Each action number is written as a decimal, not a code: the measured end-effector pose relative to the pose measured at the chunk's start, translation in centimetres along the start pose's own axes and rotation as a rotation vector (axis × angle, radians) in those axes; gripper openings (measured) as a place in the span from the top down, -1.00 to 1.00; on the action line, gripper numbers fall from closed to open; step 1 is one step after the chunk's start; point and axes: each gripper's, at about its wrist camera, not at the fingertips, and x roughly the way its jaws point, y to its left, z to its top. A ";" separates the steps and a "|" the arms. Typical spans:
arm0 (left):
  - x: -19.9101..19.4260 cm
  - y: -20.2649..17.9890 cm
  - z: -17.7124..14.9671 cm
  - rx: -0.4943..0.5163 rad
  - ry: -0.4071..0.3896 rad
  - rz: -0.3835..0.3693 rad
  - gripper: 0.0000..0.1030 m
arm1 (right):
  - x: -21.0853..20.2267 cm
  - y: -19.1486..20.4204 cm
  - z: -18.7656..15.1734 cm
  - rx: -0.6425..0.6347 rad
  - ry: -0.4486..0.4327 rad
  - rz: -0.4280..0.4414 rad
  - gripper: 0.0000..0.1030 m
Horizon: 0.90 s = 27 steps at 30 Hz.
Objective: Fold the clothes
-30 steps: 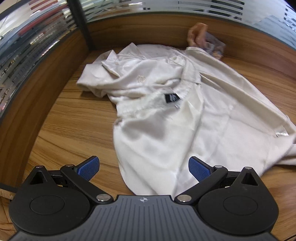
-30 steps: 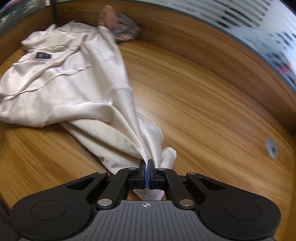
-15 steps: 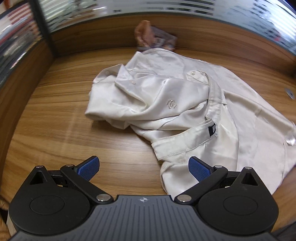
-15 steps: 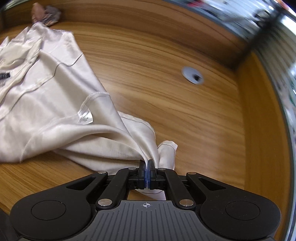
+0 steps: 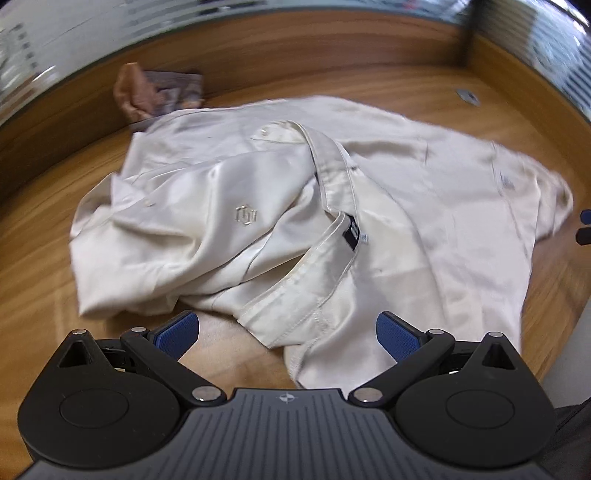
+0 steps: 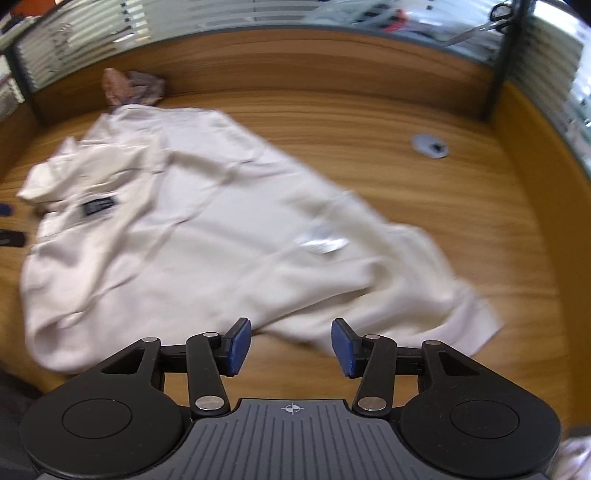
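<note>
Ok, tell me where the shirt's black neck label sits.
Left wrist view: the black neck label lies right of centre, inside the collar of the cream shirt, beyond the open left gripper.

Office – wooden desk (image 6: 369, 122), cable grommet (image 6: 430, 146), frosted glass partitions (image 6: 258, 14)

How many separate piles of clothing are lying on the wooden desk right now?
2: the cream shirt spread mid-desk, and a brownish bundle against the back wall beyond it. Nothing else shows.

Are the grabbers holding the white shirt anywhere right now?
No. The right gripper has just been opening, with nothing between its pads. The left gripper is open too. The shirt lies loose.
</note>
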 end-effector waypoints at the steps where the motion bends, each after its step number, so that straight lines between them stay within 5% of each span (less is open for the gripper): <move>1: 0.4 0.1 0.0 0.026 0.002 -0.010 -0.99 | 0.0 1.0 -0.3 0.006 0.000 0.016 -0.04; 15: 3.7 1.2 1.8 0.259 0.003 -0.241 -0.86 | 1.2 9.2 -4.0 0.099 0.003 0.116 -0.12; 24: 6.1 0.5 2.7 0.299 0.072 -0.342 -0.27 | 2.4 13.2 -3.3 0.070 -0.025 0.177 -0.35; 27: 7.0 0.6 2.9 0.278 0.102 -0.352 0.11 | 2.8 14.3 -2.9 0.057 -0.024 0.210 -0.41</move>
